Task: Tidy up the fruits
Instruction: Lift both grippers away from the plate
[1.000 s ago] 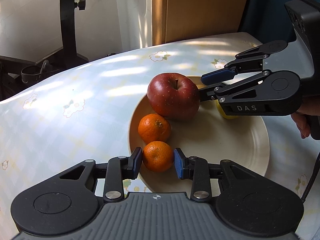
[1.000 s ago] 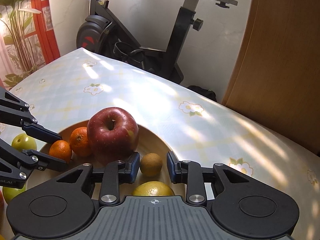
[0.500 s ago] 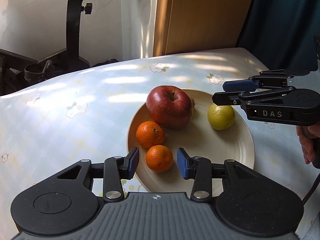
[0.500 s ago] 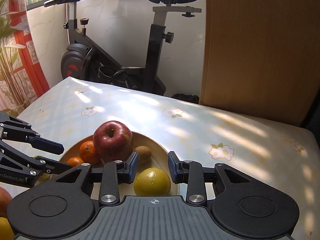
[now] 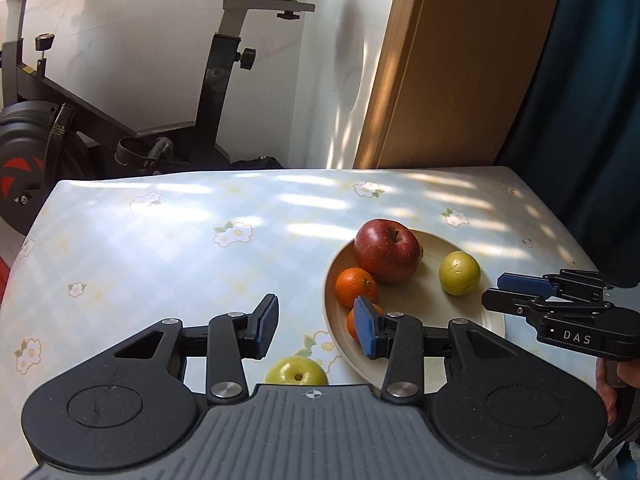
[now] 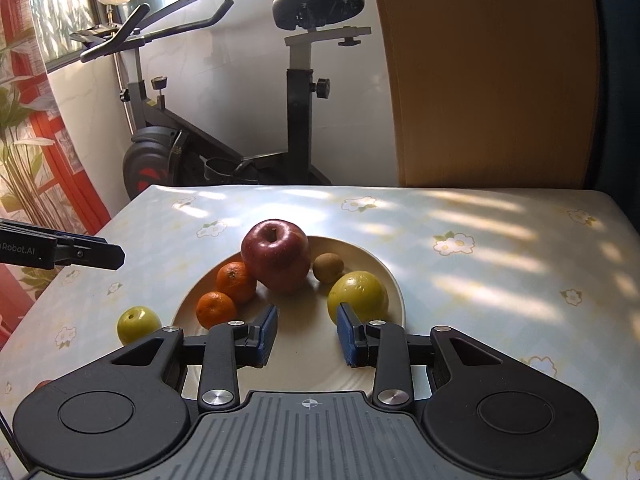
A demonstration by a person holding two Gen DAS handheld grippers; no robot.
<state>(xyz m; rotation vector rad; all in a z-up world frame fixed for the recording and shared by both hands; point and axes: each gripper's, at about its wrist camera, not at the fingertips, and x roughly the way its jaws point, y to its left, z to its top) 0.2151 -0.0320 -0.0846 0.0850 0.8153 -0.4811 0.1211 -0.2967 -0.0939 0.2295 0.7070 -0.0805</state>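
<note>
A cream plate (image 6: pixel 352 249) holds a red apple (image 6: pixel 276 254), two tangerines (image 6: pixel 236 282) (image 6: pixel 216 309), a brown kiwi (image 6: pixel 328 267) and a yellow-green fruit (image 6: pixel 358 296). A green apple (image 6: pixel 138 324) lies on the table to the left of the plate. My right gripper (image 6: pixel 306 330) is open over the plate's near side, nothing between its pads. My left gripper (image 5: pixel 318 322) is open above the tablecloth just left of the plate (image 5: pixel 420 308); its right finger hides part of a tangerine (image 5: pixel 351 323). The green apple (image 5: pixel 297 372) sits below its fingers. The right gripper (image 5: pixel 516 292) shows at the right edge.
The table (image 5: pixel 180 248) has a pale floral cloth. An exercise bike (image 6: pixel 296 100) stands behind its far edge, next to a wooden panel (image 5: pixel 460 60). A person's hand (image 5: pixel 608 380) grips the right tool's handle. The left gripper (image 6: pixel 100 254) reaches in from the left.
Both grippers have pulled back and up from the plate. The left one opened and left a tangerine on the plate; the right one drew away from the kiwi and the yellow-green fruit.
</note>
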